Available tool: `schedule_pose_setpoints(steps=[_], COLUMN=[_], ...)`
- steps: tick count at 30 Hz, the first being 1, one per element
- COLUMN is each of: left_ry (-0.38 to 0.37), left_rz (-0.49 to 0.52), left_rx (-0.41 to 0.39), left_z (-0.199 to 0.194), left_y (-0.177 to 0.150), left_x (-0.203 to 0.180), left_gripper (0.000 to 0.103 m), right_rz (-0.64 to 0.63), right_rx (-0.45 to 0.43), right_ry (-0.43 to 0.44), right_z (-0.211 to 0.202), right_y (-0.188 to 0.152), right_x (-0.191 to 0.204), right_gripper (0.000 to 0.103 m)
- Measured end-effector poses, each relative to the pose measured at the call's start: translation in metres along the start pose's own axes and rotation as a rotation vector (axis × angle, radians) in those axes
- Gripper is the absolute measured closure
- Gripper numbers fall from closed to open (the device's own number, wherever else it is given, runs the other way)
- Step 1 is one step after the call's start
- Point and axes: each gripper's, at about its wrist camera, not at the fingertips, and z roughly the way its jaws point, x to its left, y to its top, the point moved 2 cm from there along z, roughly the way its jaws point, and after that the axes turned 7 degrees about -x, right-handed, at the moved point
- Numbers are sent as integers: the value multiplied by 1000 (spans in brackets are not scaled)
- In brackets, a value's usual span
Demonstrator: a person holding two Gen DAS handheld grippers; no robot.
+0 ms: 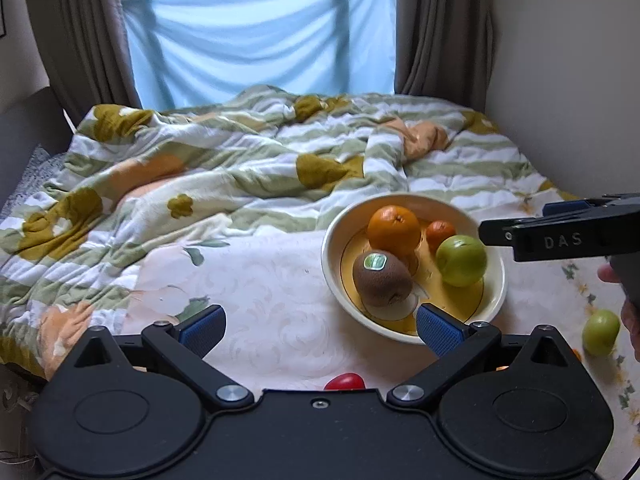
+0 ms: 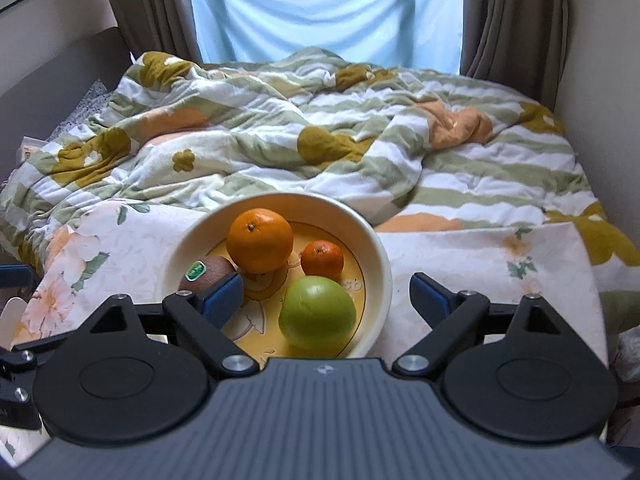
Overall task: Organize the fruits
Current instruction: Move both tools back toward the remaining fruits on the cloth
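A cream bowl (image 1: 332, 240) (image 2: 380, 256) on the floral cloth holds a large orange (image 1: 394, 230) (image 2: 260, 240), a small orange (image 1: 440, 232) (image 2: 322, 260), a green apple (image 1: 461, 260) (image 2: 317, 314) and a kiwi (image 1: 382, 278) (image 2: 208, 270) with a green sticker. My left gripper (image 1: 320, 326) is open and empty, just left of and before the bowl. My right gripper (image 2: 326, 294) is open and empty above the bowl's near side; it shows from the side in the left wrist view (image 1: 560, 232). A second green apple (image 1: 600, 332) and a red fruit (image 1: 345, 381) lie on the cloth outside the bowl.
A rumpled green-striped flowered quilt (image 1: 240, 168) (image 2: 320, 128) covers the bed behind the cloth. Brown curtains (image 1: 440, 28) and a blue-covered window (image 1: 260, 44) stand at the back. A wall (image 1: 568, 80) runs along the right.
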Motion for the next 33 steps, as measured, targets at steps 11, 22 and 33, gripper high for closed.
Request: schedule_pose_setpoints(steps=[11,22,33], left_ry=[77,147,215], left_rz=[-40,-88,-150], left_rx=[-121,-189,-180], left_z=[-70,-123,-114], left_y=[-1,-30,-67], left_x=[-12,-24,-3], left_gripper=[0,0,0], right_rz=[-33,-62,-96], right_rx=[-78,-129,-116], right_ry=[28,67,81], right_z=[-77,-156,-167], right_y=[3,-13,-60], right_x=[0,-3,3], right_gripper=[0,0,0])
